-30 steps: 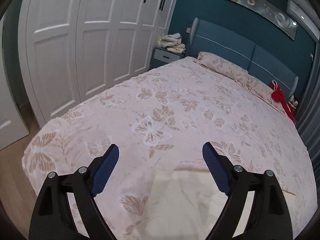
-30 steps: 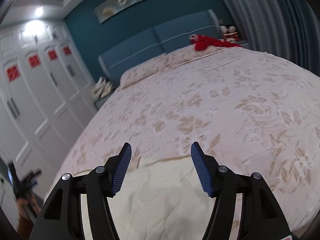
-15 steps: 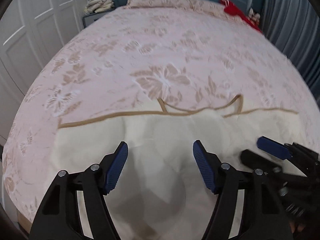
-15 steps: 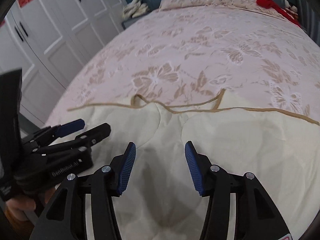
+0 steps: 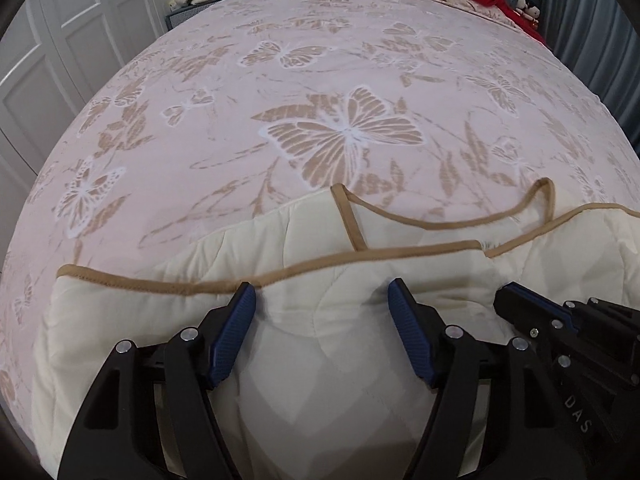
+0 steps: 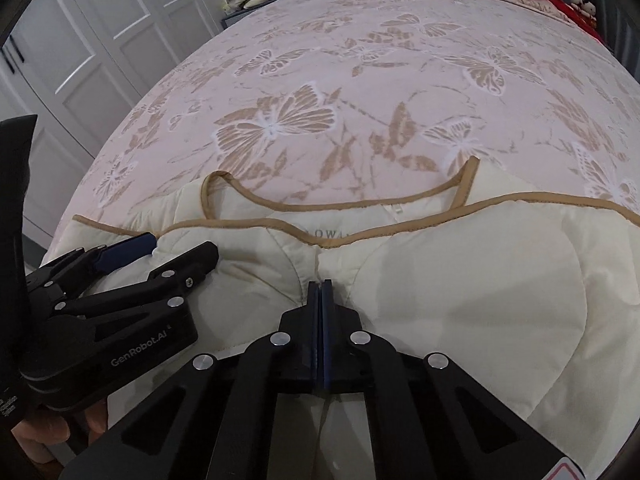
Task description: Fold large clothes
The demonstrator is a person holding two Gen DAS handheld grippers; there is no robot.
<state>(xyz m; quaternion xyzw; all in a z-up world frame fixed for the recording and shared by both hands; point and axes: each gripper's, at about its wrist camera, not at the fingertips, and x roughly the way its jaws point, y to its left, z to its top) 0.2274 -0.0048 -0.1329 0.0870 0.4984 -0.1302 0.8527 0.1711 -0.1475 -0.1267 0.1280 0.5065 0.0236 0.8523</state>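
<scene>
Cream quilted garment (image 6: 460, 280) with tan binding (image 6: 280, 229), spread flat at the near end of the bed, its neckline toward the pillows. Right gripper (image 6: 321, 285) pinched closed on a fold of the garment near its front opening; left gripper (image 5: 321, 300), jaws spread apart, resting over the fabric just below the bound edge. Butterfly-print bedspread (image 5: 340, 80) beneath; white wardrobe doors (image 6: 100, 40) at left.
</scene>
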